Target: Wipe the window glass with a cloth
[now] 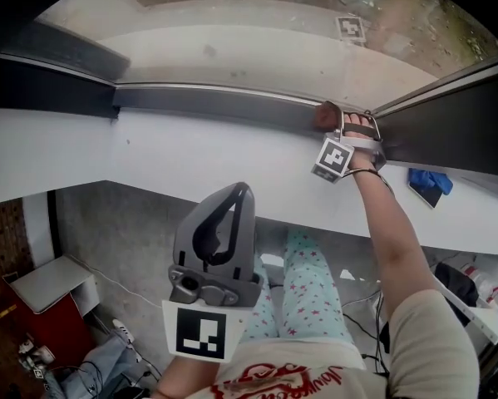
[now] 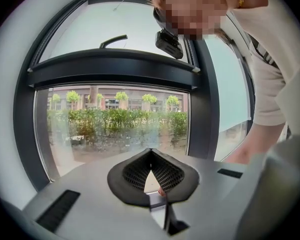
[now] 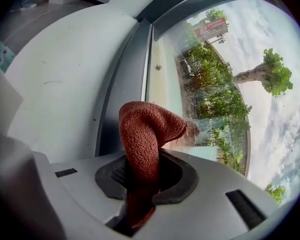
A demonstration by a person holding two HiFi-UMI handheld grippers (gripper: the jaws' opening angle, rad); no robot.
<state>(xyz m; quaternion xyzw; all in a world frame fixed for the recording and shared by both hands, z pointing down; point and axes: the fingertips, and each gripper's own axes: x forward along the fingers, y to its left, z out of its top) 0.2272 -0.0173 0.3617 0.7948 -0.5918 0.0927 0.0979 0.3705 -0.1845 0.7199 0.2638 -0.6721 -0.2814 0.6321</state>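
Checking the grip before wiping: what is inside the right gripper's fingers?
The right gripper is shut on a rust-brown knitted cloth, whose folded end sticks out toward the window glass. How far the cloth runs down between the fingers is hidden.

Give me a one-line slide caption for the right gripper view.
Right gripper shut on a rust-brown cloth, its tip against the window glass beside the dark frame.
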